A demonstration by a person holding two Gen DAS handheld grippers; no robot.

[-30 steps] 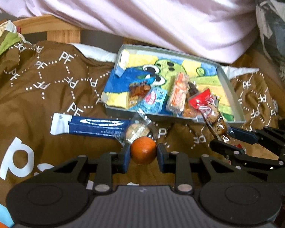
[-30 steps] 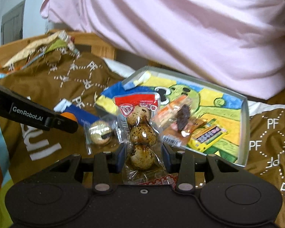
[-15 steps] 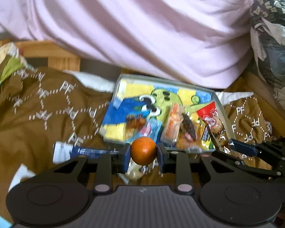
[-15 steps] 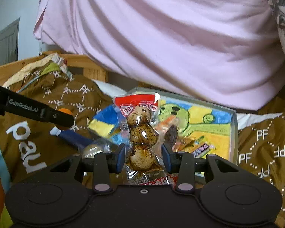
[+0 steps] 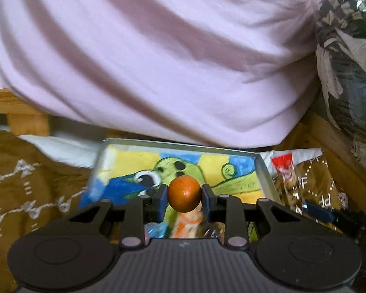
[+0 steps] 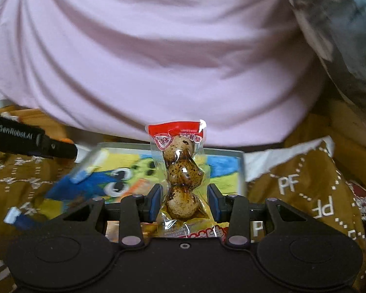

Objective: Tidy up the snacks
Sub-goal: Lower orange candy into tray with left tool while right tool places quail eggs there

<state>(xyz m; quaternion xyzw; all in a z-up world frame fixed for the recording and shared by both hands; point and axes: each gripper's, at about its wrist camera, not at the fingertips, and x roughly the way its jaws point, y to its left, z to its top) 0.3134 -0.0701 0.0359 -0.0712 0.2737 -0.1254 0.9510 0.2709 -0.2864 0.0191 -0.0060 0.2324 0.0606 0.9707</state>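
My left gripper point(image 5: 183, 193) is shut on a small orange ball point(image 5: 183, 190) and hovers over the near part of a metal tray point(image 5: 180, 144) with a green cartoon picture on its floor. My right gripper point(image 6: 184, 201) is shut on a clear pack of speckled quail eggs point(image 6: 181, 168) with a red top, held upright over the tray's point(image 6: 241, 168) near right part. The egg pack point(image 5: 286, 178) also shows just right of the tray in the left wrist view. Several wrapped snacks point(image 5: 186, 222) lie in the tray, mostly hidden behind the left gripper's body.
A brown blanket point(image 5: 24, 183) with white PF marks lies under the tray. Pink cloth point(image 5: 158, 61) hangs just behind it. A blue stick packet point(image 6: 24, 219) lies left of the tray. A bag of patterned cloth point(image 5: 349, 61) and a wooden frame point(image 5: 26, 119) stand at the sides.
Both grippers have moved forward over the tray, each keeping its hold. The blue stick packet and wrapped cookie in front of the tray have dropped out of the left wrist view.
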